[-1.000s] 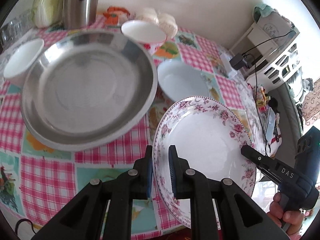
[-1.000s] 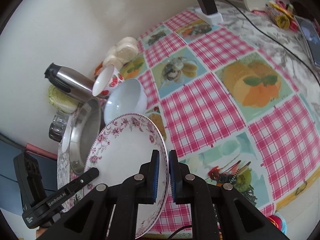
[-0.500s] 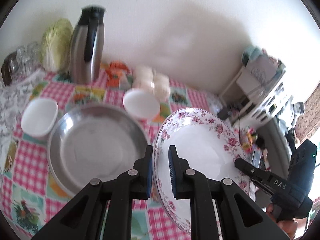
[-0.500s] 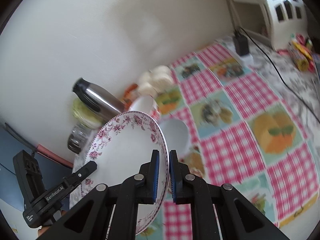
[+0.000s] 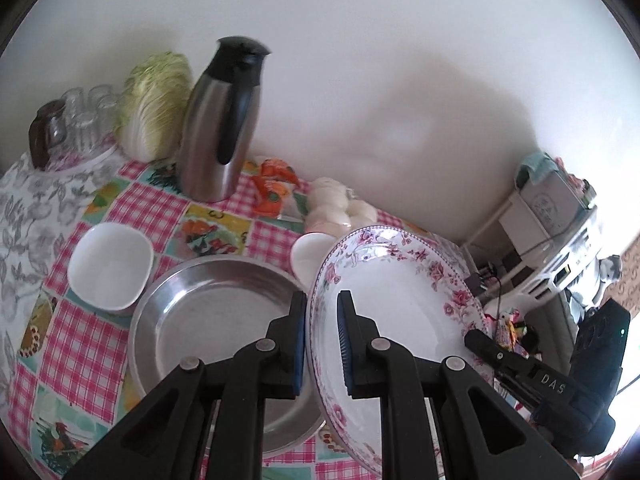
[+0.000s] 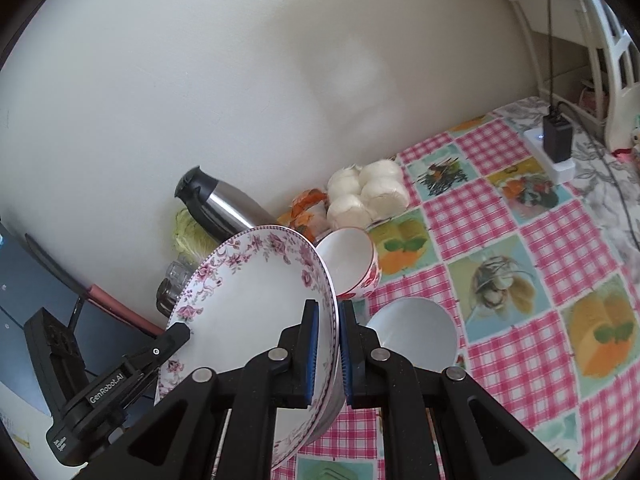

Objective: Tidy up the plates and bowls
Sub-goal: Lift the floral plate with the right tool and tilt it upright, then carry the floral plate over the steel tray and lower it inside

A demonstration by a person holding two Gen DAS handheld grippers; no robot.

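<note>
A large white plate with a pink floral rim (image 5: 400, 308) (image 6: 256, 304) hangs tilted in the air above the table. My left gripper (image 5: 322, 312) is shut on its left rim, and my right gripper (image 6: 328, 320) is shut on its right rim. Under and left of the plate lies a wide steel pan (image 5: 208, 320). A white squarish bowl (image 5: 110, 266) sits left of the pan. A floral bowl (image 6: 352, 260) stands behind the plate, and a pale plain bowl (image 6: 416, 336) rests to the right of my right gripper.
A steel thermos jug (image 5: 222, 120), a cabbage (image 5: 156, 100) and several glasses (image 5: 84, 120) line the wall. White buns (image 6: 368, 196) and an orange packet (image 5: 274, 184) sit nearby. A power strip with a black adapter (image 6: 554, 140) lies at the far right on the checked tablecloth (image 6: 540, 248).
Both grippers have lifted the floral plate up off the table and tilted it; the table's objects now appear farther below, and more of the wall shows.
</note>
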